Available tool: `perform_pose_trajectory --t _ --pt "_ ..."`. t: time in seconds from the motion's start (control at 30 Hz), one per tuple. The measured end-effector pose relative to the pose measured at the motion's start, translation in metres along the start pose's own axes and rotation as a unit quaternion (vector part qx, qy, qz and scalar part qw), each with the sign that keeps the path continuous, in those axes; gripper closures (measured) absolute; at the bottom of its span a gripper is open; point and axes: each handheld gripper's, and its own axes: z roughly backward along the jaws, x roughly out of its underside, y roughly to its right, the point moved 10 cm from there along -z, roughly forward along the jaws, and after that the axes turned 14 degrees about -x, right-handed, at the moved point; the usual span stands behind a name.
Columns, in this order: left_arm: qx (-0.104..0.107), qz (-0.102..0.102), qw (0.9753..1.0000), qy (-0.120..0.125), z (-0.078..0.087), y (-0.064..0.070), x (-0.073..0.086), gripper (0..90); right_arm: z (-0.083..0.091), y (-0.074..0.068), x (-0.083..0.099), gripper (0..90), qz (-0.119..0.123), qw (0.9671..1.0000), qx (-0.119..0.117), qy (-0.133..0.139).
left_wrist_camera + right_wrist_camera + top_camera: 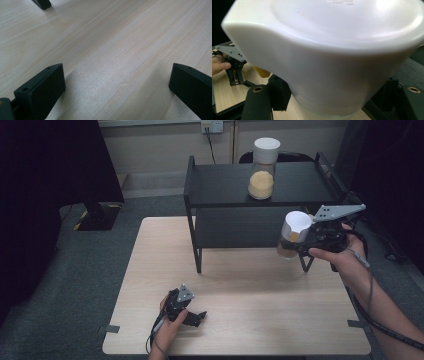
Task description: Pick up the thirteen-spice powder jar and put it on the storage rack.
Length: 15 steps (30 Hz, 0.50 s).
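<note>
My right fingers [300, 240] clamp a white-lidded jar [292, 232], tilted, raised beside the black shelf [260, 185]. My left fingers [196, 318] gape wide, empty, low over the pale wooden worktop [240, 285]. Grey carpet surrounds.

R tongs [299, 241] gripping jar [292, 234] by shelf [260, 185], L tongs [196, 318] on table [250, 285]

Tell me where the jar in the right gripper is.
In the high view the held jar hangs at the right, clamped in the right gripper, just in front of the black shelf.
</note>
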Motion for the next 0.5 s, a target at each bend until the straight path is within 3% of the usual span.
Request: perform_pose_trajectory --t 0.5 --pt "0.0 0.0 1.0 0.0 0.0 0.0 0.0 0.2 0.014 0.001 -0.027 30.4 0.008 0.9999 0.008 0.001"
